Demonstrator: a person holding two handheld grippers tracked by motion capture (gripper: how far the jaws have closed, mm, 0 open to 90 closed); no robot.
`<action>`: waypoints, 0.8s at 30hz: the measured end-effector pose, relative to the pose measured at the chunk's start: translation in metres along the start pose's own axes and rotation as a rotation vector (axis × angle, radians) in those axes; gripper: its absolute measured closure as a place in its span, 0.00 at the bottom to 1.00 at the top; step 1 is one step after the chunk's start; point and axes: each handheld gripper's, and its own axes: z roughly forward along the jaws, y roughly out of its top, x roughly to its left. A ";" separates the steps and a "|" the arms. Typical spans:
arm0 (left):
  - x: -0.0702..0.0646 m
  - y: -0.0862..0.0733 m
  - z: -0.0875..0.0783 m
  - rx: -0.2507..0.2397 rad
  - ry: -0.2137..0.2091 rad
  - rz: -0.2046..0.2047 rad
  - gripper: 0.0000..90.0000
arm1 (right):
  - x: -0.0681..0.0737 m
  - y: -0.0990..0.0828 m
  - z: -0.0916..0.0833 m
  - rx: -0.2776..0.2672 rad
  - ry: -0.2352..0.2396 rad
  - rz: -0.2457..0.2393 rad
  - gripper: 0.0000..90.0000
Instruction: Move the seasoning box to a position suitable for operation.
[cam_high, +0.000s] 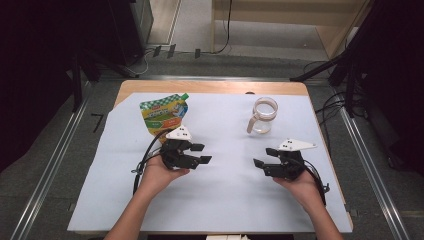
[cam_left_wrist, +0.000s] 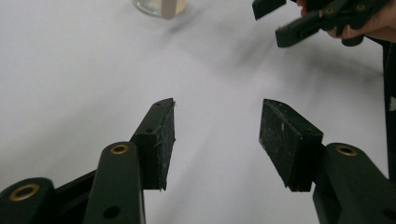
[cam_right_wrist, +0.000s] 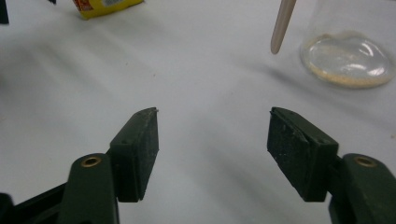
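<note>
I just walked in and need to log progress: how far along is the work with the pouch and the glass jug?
Nothing looks done: the pouch stands capped and the glass jug looks nearly empty. Nothing is in hand: left gripper and right gripper hover open over the white sheet. Grasping either item is still ahead.

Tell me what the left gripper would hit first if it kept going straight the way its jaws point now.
Probably the right gripper. In the high view the left gripper, jaws open and empty, points across the white sheet toward it, with bare sheet between. The glass jug sits off that line, though depth is hard to judge.
</note>
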 end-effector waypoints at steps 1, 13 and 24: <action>0.001 -0.001 0.000 -0.001 -0.012 -0.009 0.48 | 0.000 0.001 0.001 -0.003 0.007 0.002 0.45; 0.002 -0.009 -0.008 -0.039 -0.079 -0.052 0.39 | -0.013 0.000 -0.008 0.001 0.003 0.029 0.45; 0.004 -0.010 -0.005 0.007 -0.039 -0.040 0.39 | -0.017 -0.003 -0.002 0.035 0.018 0.040 0.49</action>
